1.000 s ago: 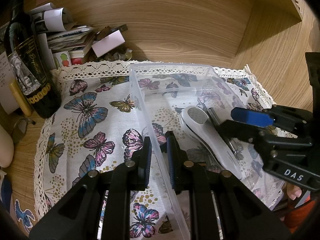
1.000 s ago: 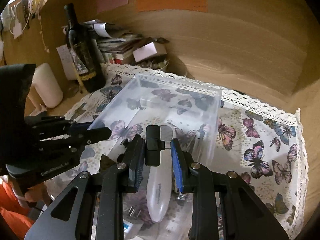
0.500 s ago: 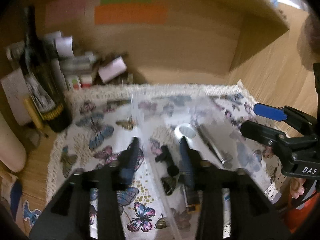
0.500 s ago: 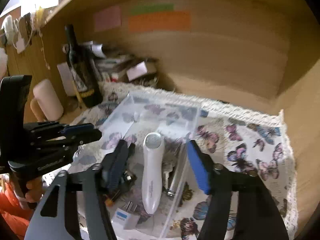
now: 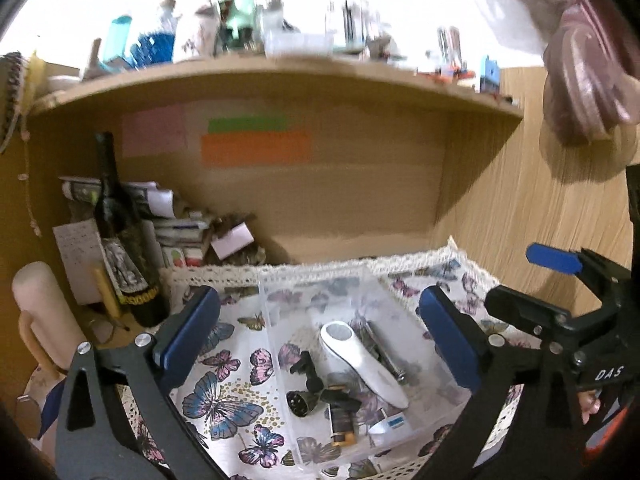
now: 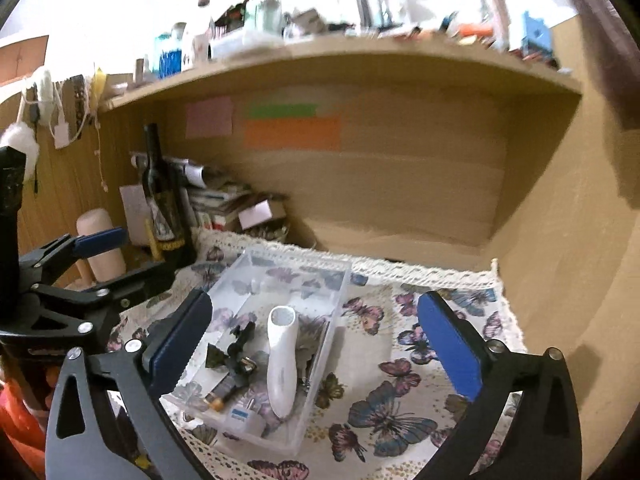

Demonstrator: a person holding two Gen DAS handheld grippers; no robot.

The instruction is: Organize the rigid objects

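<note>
A wooden desk alcove (image 6: 400, 184) is seen, with a cluttered shelf (image 5: 280, 68) above it. A butterfly-print cloth (image 6: 400, 408) with a lace edge is spread over the desk surface. On the cloth, a clear plastic bin (image 6: 320, 360) is set; in the right wrist view it lies left of centre. A dark wine bottle (image 5: 120, 240) is stood at the far left, beside stacked papers (image 5: 176, 228).

Left gripper (image 5: 320, 338): jaws have just been opening and are spread wide, nothing between the pads; the bin is seen beyond and below them. Right gripper (image 6: 316, 346): jaws likewise just opened to full spread, nothing gripped.

Inside the bin, a white handheld device (image 6: 282, 360) is laid lengthwise. Left of it, small black parts (image 5: 316, 388) and a brass-ended cylinder (image 5: 342, 424) are noted. A metal rod (image 5: 384, 352) is lying just right of the white device in the left wrist view.
</note>
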